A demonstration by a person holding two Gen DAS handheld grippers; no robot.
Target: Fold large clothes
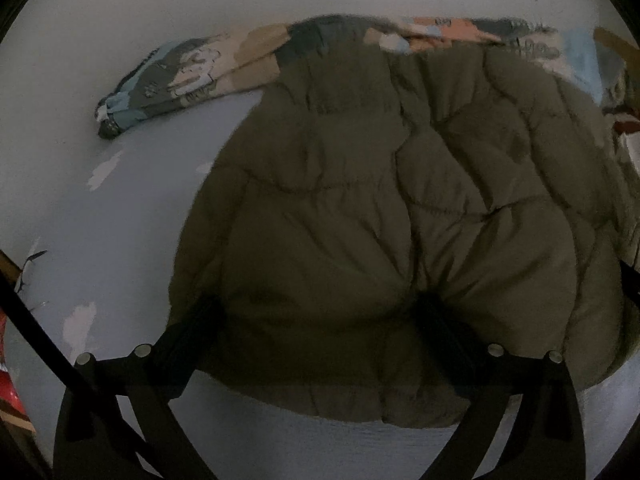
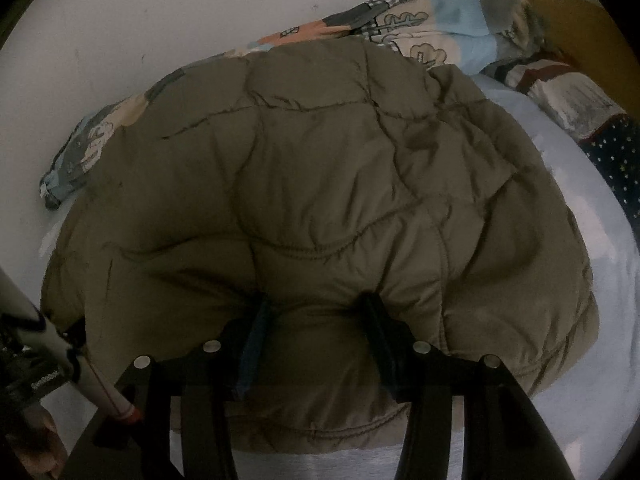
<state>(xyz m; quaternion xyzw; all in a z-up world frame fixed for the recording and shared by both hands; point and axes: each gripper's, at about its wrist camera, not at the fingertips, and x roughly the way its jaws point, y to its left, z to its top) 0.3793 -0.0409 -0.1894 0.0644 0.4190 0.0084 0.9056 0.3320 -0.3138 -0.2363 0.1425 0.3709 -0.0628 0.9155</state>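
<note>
An olive quilted puffer jacket [image 1: 380, 208] lies bunched on a pale blue bed sheet [image 1: 120, 208]; it also fills the right wrist view [image 2: 304, 184]. My left gripper [image 1: 320, 312] stands wide apart, its fingers pressed into the jacket's near hem, with a thick fold bulging between them. My right gripper [image 2: 316, 312] has its fingers sunk into the near edge of the jacket, with padded fabric pinched between them.
A patterned patchwork quilt [image 1: 192, 68] lies along the wall behind the jacket, seen also in the right wrist view [image 2: 432, 28]. A dark dotted cloth [image 2: 616, 156] lies at the right. A white wall [image 2: 160, 20] stands behind.
</note>
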